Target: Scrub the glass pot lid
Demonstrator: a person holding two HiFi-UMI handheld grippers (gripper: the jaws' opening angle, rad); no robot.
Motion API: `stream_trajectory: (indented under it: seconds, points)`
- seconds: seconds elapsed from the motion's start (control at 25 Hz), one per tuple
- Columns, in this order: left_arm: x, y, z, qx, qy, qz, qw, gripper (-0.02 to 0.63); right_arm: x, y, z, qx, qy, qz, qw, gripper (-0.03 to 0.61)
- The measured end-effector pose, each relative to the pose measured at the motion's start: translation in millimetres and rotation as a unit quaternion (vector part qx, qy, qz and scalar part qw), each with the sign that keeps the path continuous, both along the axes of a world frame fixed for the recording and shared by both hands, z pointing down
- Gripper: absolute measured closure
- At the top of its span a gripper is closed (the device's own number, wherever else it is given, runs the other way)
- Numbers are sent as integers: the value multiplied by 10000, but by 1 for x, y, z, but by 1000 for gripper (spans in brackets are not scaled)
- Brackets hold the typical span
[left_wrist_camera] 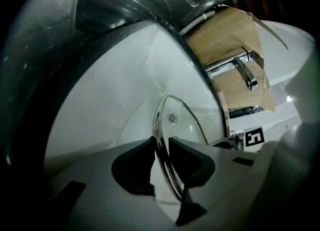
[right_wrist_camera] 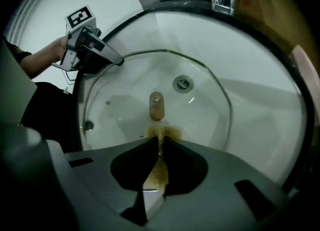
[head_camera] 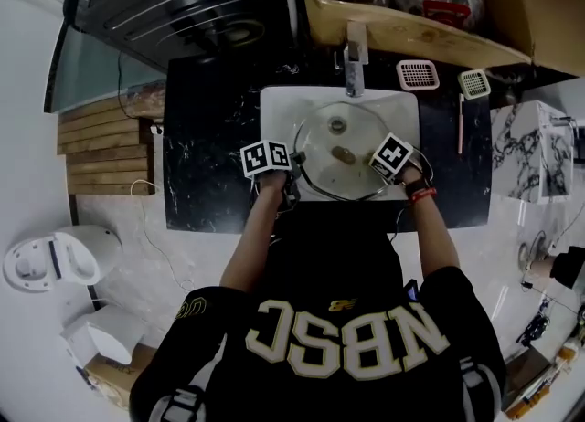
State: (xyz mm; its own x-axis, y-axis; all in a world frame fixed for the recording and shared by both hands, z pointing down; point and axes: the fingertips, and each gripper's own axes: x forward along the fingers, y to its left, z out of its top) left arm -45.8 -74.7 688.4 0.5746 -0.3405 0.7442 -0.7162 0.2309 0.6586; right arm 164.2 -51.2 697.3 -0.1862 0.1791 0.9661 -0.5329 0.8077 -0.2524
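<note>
**Inspector:** Two grippers in use. State of each?

**Assistant:** On the left gripper (left_wrist_camera: 161,147), the jaws are closed partway and pinch the metal rim of the glass pot lid (head_camera: 324,169) at its lower-left edge. On the right gripper (right_wrist_camera: 160,142), the jaws are nearly together on a brownish scouring pad (right_wrist_camera: 156,170). Its tip appears to meet the glass just below the knob (right_wrist_camera: 156,106).

**Inspector:** Reason for that arrangement?

**Assistant:** Judged: the rim grip steadies the lid over the sink (head_camera: 274,105) at frame centre, so runoff falls into the basin while the pad works the glass.

**Inspector:** Surroundings?

**Assistant:** White basin set in a black marbled counter (head_camera: 210,137). The faucet (head_camera: 355,64) is above the lid, and a cardboard box (head_camera: 402,27) is at upper right.
</note>
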Motion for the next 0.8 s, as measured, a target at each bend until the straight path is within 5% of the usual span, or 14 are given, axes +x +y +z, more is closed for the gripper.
stream_trajectory:
  seconds: [0.28, 0.56, 0.8]
  points:
    - [0, 0, 0, -5, 10, 4, 10000, 514, -48, 56, -25, -947, -1046, -418, 9891, 534]
    - [-2, 2, 2, -52, -100, 12, 9999, 517, -107, 60, -28, -828, -1666, -759, 9796, 531]
    - [-1, 3, 3, -92, -173, 79, 9998, 518, -155, 22, -16, -145, -2009, -552, 9779, 531]
